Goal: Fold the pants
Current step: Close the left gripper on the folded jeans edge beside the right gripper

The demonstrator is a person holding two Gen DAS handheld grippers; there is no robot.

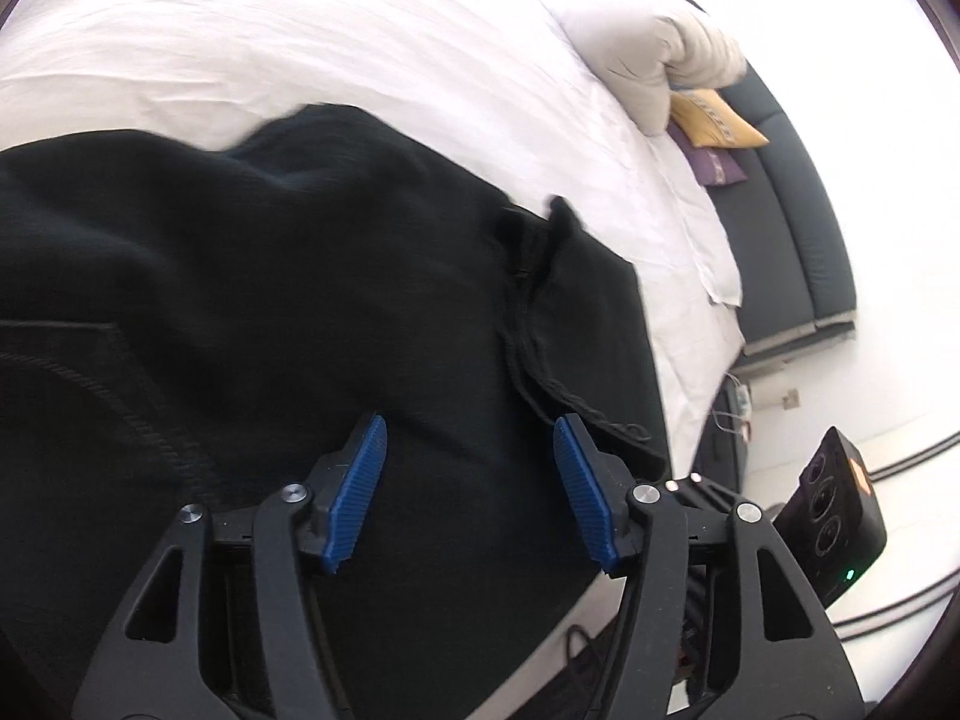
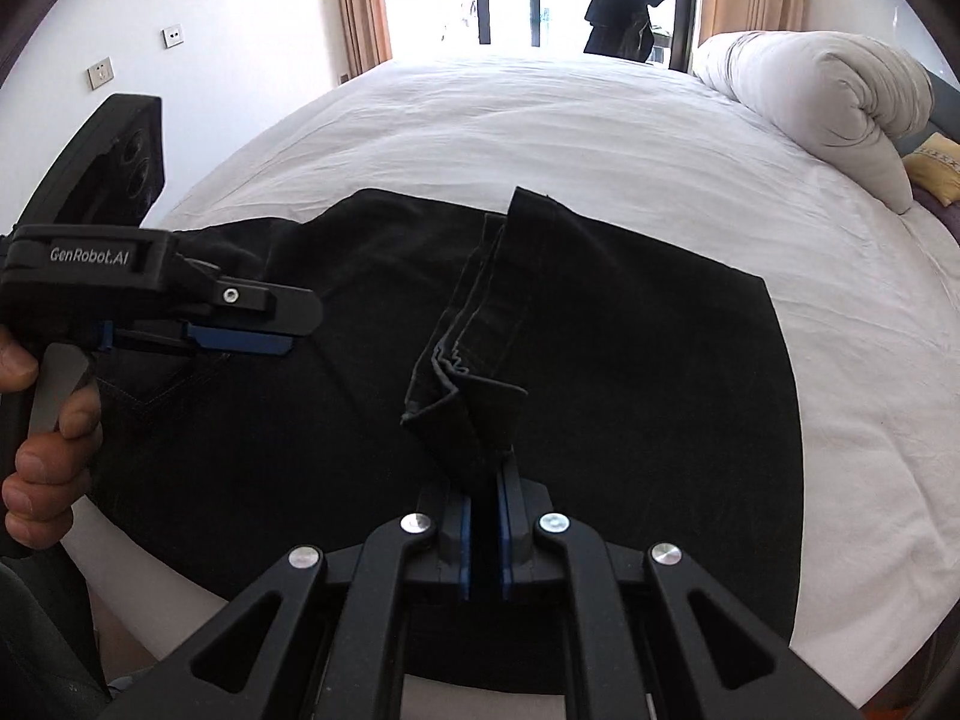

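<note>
Black pants [image 2: 630,360] lie spread on the white bed [image 2: 540,120], partly folded over themselves. My right gripper [image 2: 485,480] is shut on the bunched leg hems [image 2: 474,372] and holds them up above the flat fabric. My left gripper [image 1: 471,450] is open and empty, its blue pads [image 1: 360,492] hovering just over the pants [image 1: 240,300] near a stitched hem [image 1: 576,402]. The left gripper also shows in the right wrist view [image 2: 258,339], at the left over the pocket area, held by a hand.
A rolled white duvet [image 2: 828,108] and a yellow cushion [image 2: 936,171] lie at the bed's right end. A dark sofa [image 1: 780,210] stands beside the bed. A window with curtains [image 2: 360,0] is beyond the far edge.
</note>
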